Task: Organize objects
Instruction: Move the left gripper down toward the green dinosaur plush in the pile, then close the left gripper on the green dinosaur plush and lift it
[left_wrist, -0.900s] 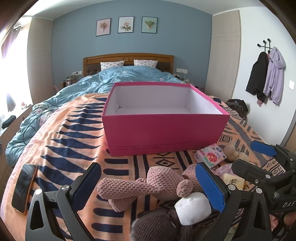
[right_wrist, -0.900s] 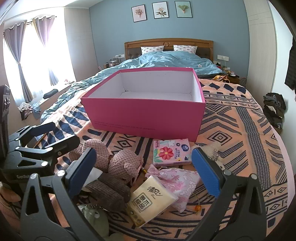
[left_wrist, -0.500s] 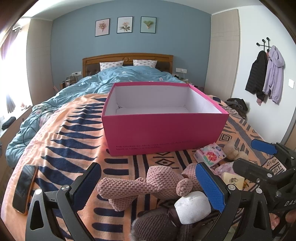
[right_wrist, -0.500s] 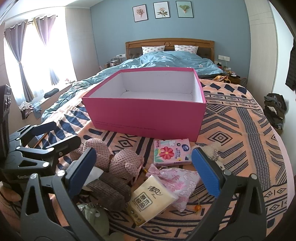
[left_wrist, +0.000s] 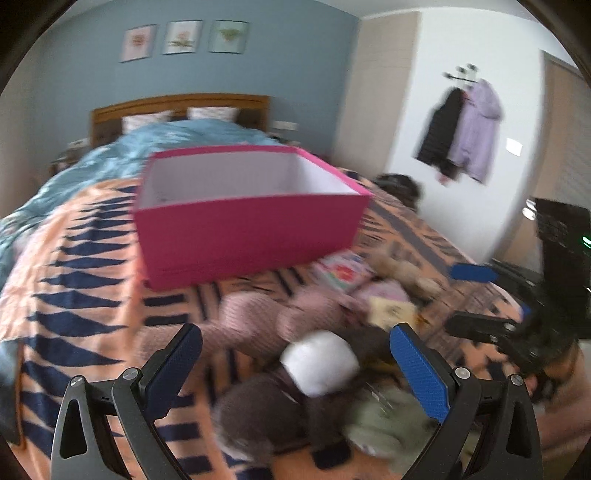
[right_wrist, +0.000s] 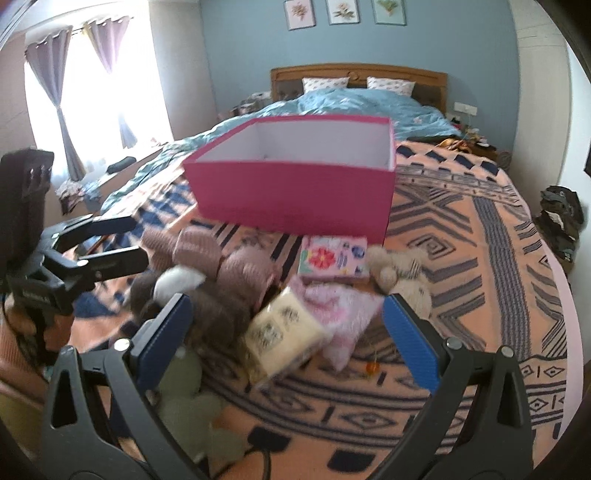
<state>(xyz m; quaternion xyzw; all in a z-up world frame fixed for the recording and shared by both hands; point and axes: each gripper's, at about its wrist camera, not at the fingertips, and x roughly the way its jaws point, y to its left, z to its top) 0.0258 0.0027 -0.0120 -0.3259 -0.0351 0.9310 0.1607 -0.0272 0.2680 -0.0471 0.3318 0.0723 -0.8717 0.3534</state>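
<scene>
Both claws point downward at a slant over the bed (right_wrist: 480, 236), and both are released, wide apart, grasping nothing. The left claw (left_wrist: 295, 369) hangs above a dark plush toy with a white muzzle (left_wrist: 317, 365). The right claw (right_wrist: 288, 332) hangs above a cream tissue pack (right_wrist: 284, 336) and a pink floral pouch (right_wrist: 343, 310). Behind the pile stands the pink box (right_wrist: 295, 192), its inside bare. A flowered tissue packet (right_wrist: 332, 258) lies just before the box.
</scene>
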